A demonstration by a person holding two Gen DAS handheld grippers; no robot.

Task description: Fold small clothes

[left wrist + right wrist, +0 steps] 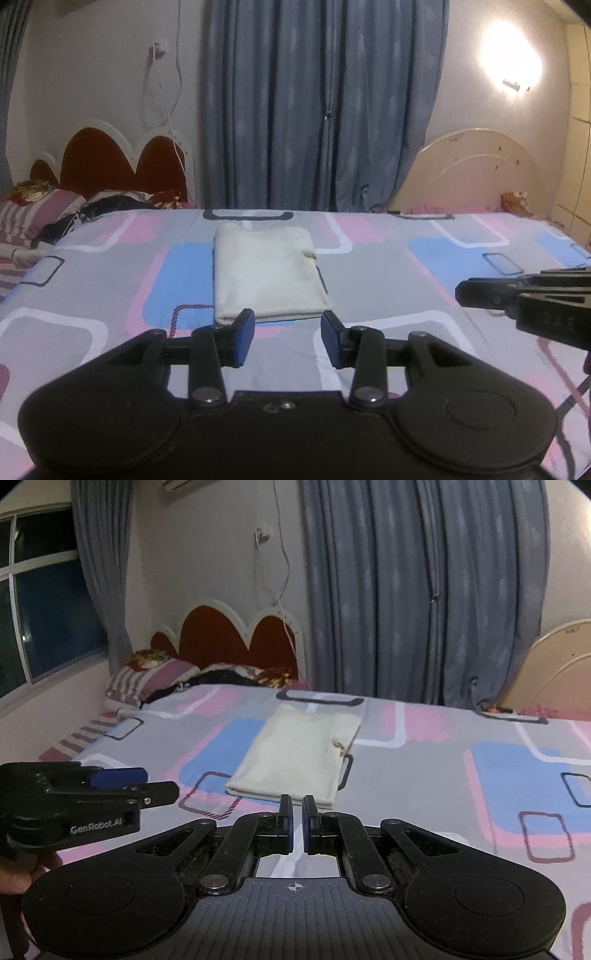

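On the patterned bedsheet (388, 266), a cream cloth rectangle (267, 275) lies flat; left gripper (287, 341) parted, right gripper (297, 823) closed, both empty.

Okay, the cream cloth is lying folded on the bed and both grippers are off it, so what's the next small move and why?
Probably pull both grippers away: the cream cloth already lies as a flat folded rectangle on the bedsheet, and neither the left gripper nor the right gripper holds anything.

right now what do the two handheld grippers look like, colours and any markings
Both are matte black plastic. The left gripper has wide rounded wings, silver pivot bolts on its linkage arms and blue pads. In the right wrist view its side reads "GenRobot.AI" in white. The right gripper matches it, with a ribbed grey centre plate bearing a small crosshair mark.
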